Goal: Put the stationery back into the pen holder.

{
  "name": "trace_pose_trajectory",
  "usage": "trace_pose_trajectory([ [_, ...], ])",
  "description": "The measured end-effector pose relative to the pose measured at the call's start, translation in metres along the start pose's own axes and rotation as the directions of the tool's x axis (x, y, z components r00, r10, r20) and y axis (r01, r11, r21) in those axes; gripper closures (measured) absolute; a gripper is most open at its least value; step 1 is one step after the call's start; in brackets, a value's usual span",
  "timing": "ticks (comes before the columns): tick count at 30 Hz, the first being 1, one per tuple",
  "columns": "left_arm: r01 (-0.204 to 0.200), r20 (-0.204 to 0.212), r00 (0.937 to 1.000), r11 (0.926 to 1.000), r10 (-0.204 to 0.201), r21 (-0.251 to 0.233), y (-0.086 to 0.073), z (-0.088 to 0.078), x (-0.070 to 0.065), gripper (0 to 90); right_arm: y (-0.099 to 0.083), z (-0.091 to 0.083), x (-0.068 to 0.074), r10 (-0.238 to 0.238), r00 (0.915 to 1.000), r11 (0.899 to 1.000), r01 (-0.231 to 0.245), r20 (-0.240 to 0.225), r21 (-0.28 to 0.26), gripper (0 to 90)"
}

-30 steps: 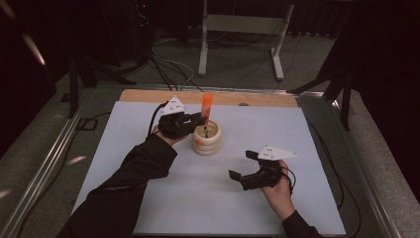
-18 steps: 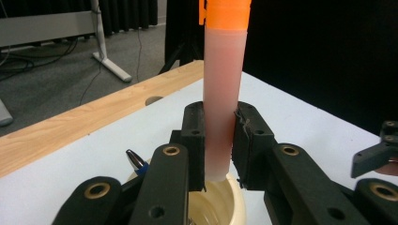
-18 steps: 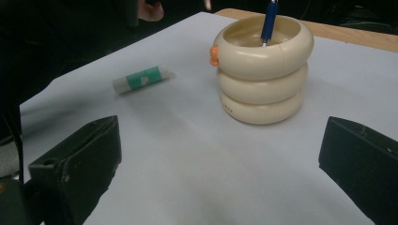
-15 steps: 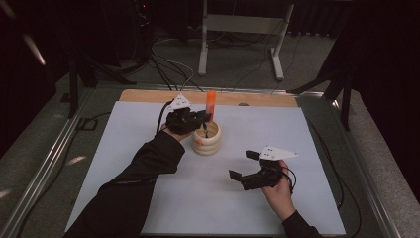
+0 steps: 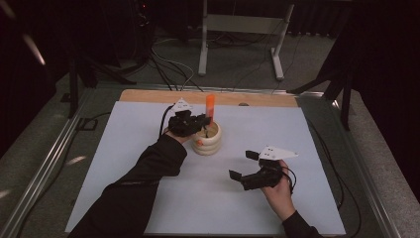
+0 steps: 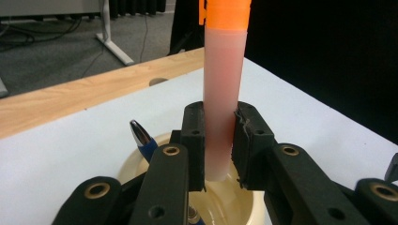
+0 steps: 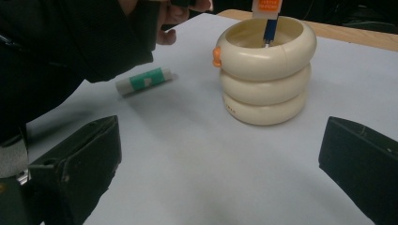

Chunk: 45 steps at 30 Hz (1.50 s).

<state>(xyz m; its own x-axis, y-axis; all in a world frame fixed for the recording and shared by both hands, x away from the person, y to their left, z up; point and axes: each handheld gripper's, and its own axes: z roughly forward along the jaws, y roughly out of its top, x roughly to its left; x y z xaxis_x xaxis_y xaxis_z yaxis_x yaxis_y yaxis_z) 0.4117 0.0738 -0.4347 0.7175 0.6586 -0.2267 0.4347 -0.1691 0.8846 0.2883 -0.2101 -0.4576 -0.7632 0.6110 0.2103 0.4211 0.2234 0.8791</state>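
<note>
The left gripper [image 6: 219, 145] clamps the orange-capped marker [image 6: 222, 93] upright, its lower end just inside the cream holder [image 6: 141, 164] below the jaws, while the right gripper [image 5: 243, 166] waits wide open and empty, well apart.

Cream ringed ceramic holder [image 5: 207, 140] stands mid-mat; white-green tube [image 7: 143, 80] lies beside it; white mat [image 5: 317, 148] rightward open.

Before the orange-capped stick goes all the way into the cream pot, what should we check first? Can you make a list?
1. Left hand-held gripper shut on the marker: ok.
2. Marker upright: ok.
3. Marker tip over the pot opening: ok.
4. Room beside the blue pen already inside: cannot tell.
5. Right hand-held gripper open and away from the pot: ok.
6. Green-labelled tube lying clear of the pot: ok.
</note>
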Motion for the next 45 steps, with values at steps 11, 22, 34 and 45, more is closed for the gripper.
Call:
trace_pose_trajectory([
  [11,0.051,-0.017,0.9986,0.9983,-0.051,0.027,-0.011,0.006,-0.001,76.4,0.000,0.000,0.000,0.001,0.9999,1.000,-0.001,-0.010,0.004,0.0],
  [22,0.049,-0.033,0.9984,0.9944,-0.046,0.094,-0.014,0.009,-0.008,76.3,-0.001,0.001,0.000,-0.001,0.9999,1.000,0.002,-0.013,0.014,0.0],
  [34,0.123,-0.097,0.9894,0.9775,-0.108,0.171,-0.017,0.017,-0.011,76.1,-0.001,0.001,-0.001,0.001,0.9999,1.000,0.000,-0.017,0.020,0.0],
  [45,0.062,-0.099,0.9937,0.9936,-0.052,0.095,0.001,-0.009,-0.014,31.3,-0.001,0.000,0.000,0.001,0.9998,1.000,0.000,-0.019,0.018,0.0],
])
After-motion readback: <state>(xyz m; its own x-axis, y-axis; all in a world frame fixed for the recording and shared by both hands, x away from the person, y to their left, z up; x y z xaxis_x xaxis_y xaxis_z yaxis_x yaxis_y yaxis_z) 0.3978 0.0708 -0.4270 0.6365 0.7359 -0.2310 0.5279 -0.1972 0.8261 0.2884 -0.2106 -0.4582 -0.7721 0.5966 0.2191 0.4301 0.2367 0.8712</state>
